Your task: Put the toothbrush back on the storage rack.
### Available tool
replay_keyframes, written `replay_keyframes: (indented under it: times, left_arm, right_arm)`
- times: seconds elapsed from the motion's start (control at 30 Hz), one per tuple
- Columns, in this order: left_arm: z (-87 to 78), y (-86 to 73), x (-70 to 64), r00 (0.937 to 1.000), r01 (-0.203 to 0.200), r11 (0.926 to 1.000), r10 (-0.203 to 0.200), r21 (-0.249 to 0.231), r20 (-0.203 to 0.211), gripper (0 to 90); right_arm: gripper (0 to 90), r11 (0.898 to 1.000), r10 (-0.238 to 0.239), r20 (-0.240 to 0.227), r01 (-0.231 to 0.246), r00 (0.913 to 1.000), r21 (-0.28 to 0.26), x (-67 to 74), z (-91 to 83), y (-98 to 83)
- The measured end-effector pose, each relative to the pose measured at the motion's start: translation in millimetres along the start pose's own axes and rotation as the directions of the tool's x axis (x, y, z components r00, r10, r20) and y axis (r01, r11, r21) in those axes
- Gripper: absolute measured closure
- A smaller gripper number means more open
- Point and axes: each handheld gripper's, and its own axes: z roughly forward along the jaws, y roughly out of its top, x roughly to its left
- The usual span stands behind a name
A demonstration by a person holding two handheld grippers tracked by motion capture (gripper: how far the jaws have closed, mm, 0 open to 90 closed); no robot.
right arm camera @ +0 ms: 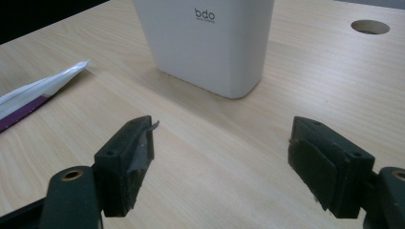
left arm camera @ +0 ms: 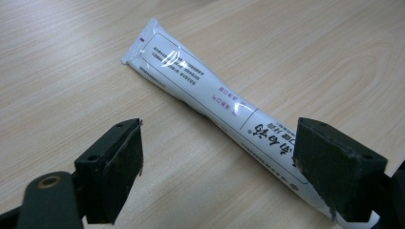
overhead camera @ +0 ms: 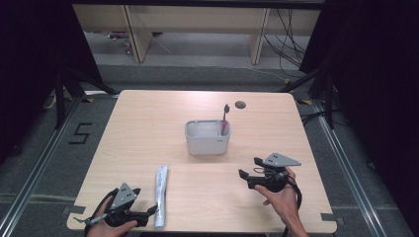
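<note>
A white toothpaste tube [overhead camera: 161, 195] [left arm camera: 210, 90] lies flat on the wooden table [overhead camera: 148, 128], near the front edge. My left gripper [overhead camera: 144, 201] [left arm camera: 219, 143] stands open just left of it; in the left gripper view the tube's near end runs under the right-hand jaw, and the pads do not press on it. A white rectangular holder [overhead camera: 207, 138] [right arm camera: 205, 43] stands mid-table with a red-handled toothbrush [overhead camera: 225, 121] upright in its right end. My right gripper [overhead camera: 250, 168] [right arm camera: 222, 138] is open and empty, low over the table to the holder's front right, aimed at it.
A round cable hole [overhead camera: 240, 104] [right arm camera: 370, 26] sits in the tabletop behind the holder. The tube's crimped end [right arm camera: 33, 93] shows at the left of the right gripper view. Bare wood lies between the holder and the right gripper. Dark floor surrounds the table.
</note>
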Motion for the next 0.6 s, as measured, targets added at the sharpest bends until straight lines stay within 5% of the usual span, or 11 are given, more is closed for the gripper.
replay_keyframes:
  times: [0.2,0.23,0.37,0.53,0.57,0.6]
  left_arm:
    - [0.0,-0.3,0.1,1.0000,0.007,0.9999,-0.007,-0.008,0.000,16.8]
    - [-0.1,-0.3,0.2,1.0000,0.004,1.0000,-0.004,-0.003,-0.001,16.8]
    - [-0.1,-0.1,0.1,1.0000,0.003,1.0000,-0.003,-0.003,-0.001,16.8]
    - [0.1,-0.6,0.3,1.0000,0.008,0.9999,-0.008,-0.007,0.000,16.8]
    - [-0.2,-0.6,0.9,1.0000,0.004,1.0000,-0.004,-0.003,-0.003,16.8]
    - [-0.2,-0.5,1.1,1.0000,0.006,1.0000,-0.006,-0.003,-0.003,16.8]
  right_arm:
    - [24.6,1.000,0.021,-0.002,-0.021,0.9998,0.013,5.0,-7.8,-7.4]
    - [24.6,1.000,-0.012,0.016,0.012,0.9998,0.018,3.4,-9.6,-9.0]
    - [24.6,0.999,0.022,-0.003,-0.022,0.9997,0.030,6.6,-11.4,-15.5]
    - [24.6,0.999,-0.012,-0.001,0.012,0.9999,0.052,5.9,-15.7,-21.0]
    - [24.6,0.997,0.036,-0.001,-0.036,0.9993,0.063,9.6,-17.1,-24.0]
    - [24.6,0.998,0.004,0.009,-0.004,1.0000,0.069,7.6,-18.2,-24.5]
